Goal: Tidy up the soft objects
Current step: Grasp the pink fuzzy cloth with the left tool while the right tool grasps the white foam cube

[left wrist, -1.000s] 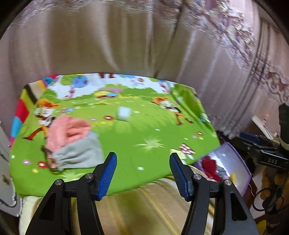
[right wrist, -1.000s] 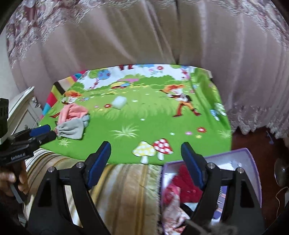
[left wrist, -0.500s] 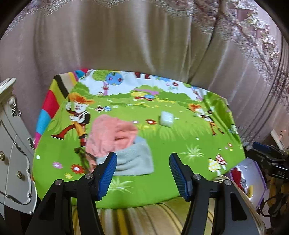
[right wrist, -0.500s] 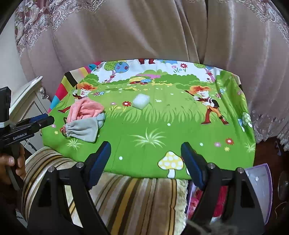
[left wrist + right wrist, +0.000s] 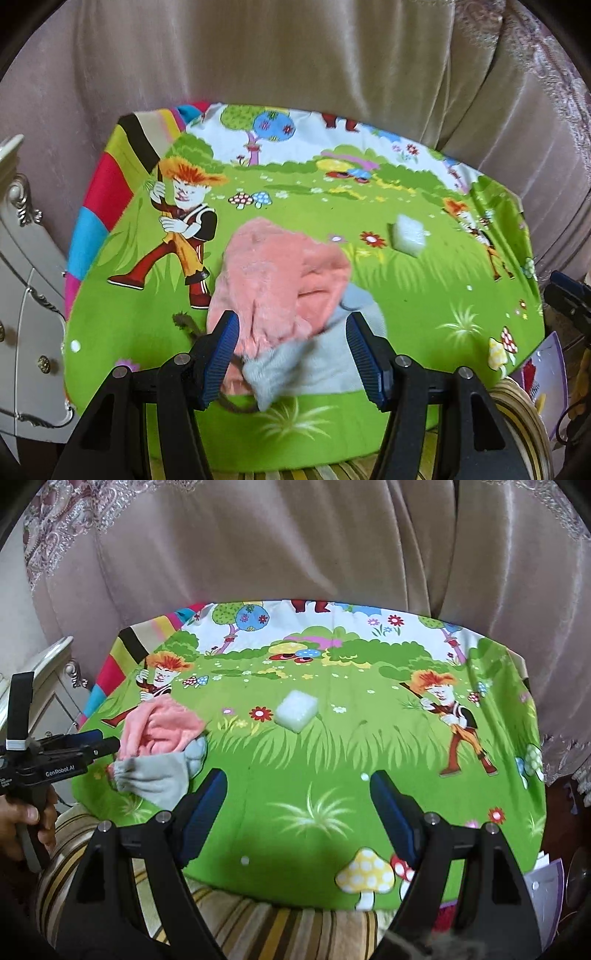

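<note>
Hovering my left gripper (image 5: pixel 291 354) over the near-left corner of the cartoon-print cloth (image 5: pixel 406 295), fingers spread wide and holding nothing; the pink fleece (image 5: pixel 280 280) and the grey pouch (image 5: pixel 314 365) sit framed between them. My right gripper (image 5: pixel 297 812) is likewise wide open and empty, aimed at mid-cloth, with the white foam block (image 5: pixel 296 709) well beyond its tips.

Location: pink fleece lies partly on top of the grey pouch, the two touching, near the front-left edge. Foam block sits alone toward the centre, well apart from the pile.

Handling judgement: all three look light and limp or squashy. Fleece will drape and may drag the pouch along if pinched where they overlap. Best hold is probably a raised fold of the fleece on its far side, clear of the pouch. A dark cord (image 5: pixel 184 325) at the pouch's gathered end could snag. The foam should compress; pinch across its flat sides.

Hard to make out: near part of the pile is blurred, so the pouch's mouth is unclear. A purple-rimmed bin (image 5: pixel 546 373) is cut off at the right edge; its contents are barely visible. Whether the fingers touch fabric I cannot tell.
</note>
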`<state>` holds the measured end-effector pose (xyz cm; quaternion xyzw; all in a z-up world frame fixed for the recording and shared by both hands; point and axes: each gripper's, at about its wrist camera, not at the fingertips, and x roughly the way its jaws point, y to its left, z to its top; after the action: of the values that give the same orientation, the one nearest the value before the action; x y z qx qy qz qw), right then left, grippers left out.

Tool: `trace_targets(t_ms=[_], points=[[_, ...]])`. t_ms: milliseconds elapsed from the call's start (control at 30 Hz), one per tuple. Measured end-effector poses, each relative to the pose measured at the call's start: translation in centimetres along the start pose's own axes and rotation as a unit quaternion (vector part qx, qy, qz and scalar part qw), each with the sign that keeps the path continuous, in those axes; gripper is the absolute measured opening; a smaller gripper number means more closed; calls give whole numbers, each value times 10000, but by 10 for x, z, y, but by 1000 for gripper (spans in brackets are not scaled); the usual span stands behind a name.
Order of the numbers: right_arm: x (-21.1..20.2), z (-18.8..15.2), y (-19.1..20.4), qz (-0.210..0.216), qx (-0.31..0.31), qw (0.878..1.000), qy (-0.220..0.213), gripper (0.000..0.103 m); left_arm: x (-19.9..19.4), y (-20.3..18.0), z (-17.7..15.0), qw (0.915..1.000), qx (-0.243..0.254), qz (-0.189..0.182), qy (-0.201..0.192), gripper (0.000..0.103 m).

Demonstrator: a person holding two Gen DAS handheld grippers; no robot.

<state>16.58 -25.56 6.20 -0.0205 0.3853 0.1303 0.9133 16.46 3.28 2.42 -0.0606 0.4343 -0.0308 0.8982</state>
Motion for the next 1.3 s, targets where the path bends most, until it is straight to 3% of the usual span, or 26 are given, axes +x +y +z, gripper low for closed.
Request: trace_targets(t_ms=[533, 700, 733, 1033, 1300], points=[[111, 45, 5, 61, 235, 9987, 456, 82, 63, 4, 35, 9980, 449, 388, 226, 61], [145, 55, 3, -66, 284, 9980, 555, 82, 75, 10, 34, 9981, 403, 277, 370, 18], [151, 56, 3, -92, 292, 9978, 584, 82, 75, 11, 33, 9983, 380, 236, 366, 15], [193, 59, 5, -155, 265, 9962, 809, 82, 48, 30, 43, 9996, -202, -87, -188, 7], [210, 61, 1, -278, 313, 9955, 848, 82, 20, 44, 50, 9929, -706, -334, -898, 6]])
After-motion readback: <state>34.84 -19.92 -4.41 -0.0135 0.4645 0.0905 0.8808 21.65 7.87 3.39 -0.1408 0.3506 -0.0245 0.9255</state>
